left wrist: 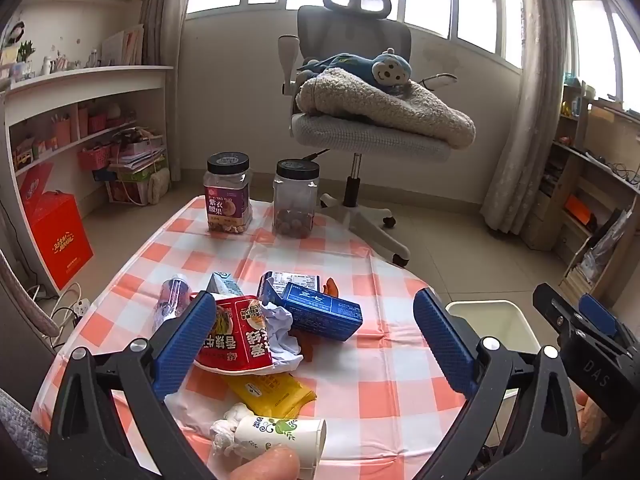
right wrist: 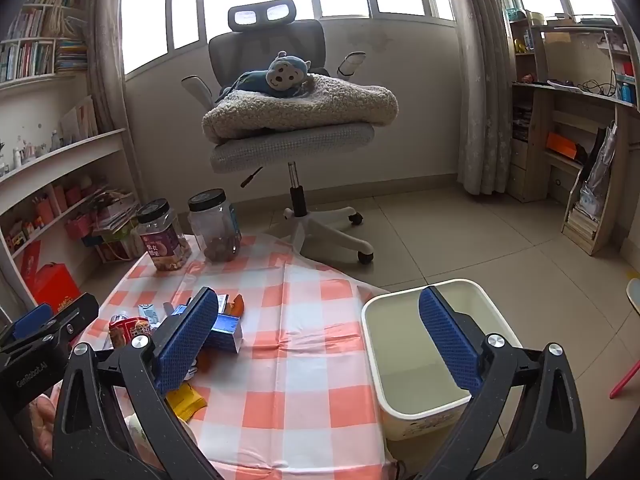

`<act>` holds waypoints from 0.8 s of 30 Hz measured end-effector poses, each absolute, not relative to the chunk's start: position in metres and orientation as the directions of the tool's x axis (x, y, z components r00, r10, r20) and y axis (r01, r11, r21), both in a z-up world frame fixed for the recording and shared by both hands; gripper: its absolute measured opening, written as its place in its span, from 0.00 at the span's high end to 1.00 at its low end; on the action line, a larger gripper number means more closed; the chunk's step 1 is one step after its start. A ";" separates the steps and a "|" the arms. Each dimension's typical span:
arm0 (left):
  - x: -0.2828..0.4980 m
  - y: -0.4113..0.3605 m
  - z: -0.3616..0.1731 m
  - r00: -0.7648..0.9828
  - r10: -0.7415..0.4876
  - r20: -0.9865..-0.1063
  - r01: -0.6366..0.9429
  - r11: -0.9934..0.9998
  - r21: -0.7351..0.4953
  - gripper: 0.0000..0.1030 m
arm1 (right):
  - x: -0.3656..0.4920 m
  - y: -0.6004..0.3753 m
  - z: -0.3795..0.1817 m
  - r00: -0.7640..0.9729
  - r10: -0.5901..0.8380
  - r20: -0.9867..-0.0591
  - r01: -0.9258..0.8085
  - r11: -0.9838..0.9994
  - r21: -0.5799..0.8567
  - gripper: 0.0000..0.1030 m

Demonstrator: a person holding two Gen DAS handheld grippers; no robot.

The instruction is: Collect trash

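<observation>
Trash lies in a pile on the checked tablecloth: a red noodle cup, a blue carton, a yellow wrapper, a paper cup with crumpled tissue, a small plastic bottle. My left gripper is open and empty, hovering above the pile. My right gripper is open and empty, above the table's right edge, between the pile and the white trash bin. The bin also shows in the left wrist view.
Two black-lidded snack jars stand at the table's far edge. A grey office chair with a blanket and a blue plush toy is behind the table. Shelves line the left and right walls. Tiled floor surrounds the bin.
</observation>
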State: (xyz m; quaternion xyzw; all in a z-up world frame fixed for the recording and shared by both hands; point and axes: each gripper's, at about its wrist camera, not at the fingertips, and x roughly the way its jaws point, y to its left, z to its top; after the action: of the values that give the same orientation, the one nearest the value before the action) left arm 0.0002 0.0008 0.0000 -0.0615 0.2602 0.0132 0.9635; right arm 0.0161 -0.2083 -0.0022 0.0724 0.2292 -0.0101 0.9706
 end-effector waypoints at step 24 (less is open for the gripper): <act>0.000 -0.005 -0.004 0.858 -0.024 -0.513 -0.032 0.995 -0.099 0.07 | 0.014 -0.197 -0.004 0.900 0.024 -0.434 0.024 0.994 0.104 0.07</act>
State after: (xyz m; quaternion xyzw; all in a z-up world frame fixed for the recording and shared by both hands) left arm -0.0003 -0.0049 -0.0042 -0.0522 0.2666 0.0020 0.9624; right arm 0.0144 -0.1968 -0.0035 0.0534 0.2231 0.0000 0.9733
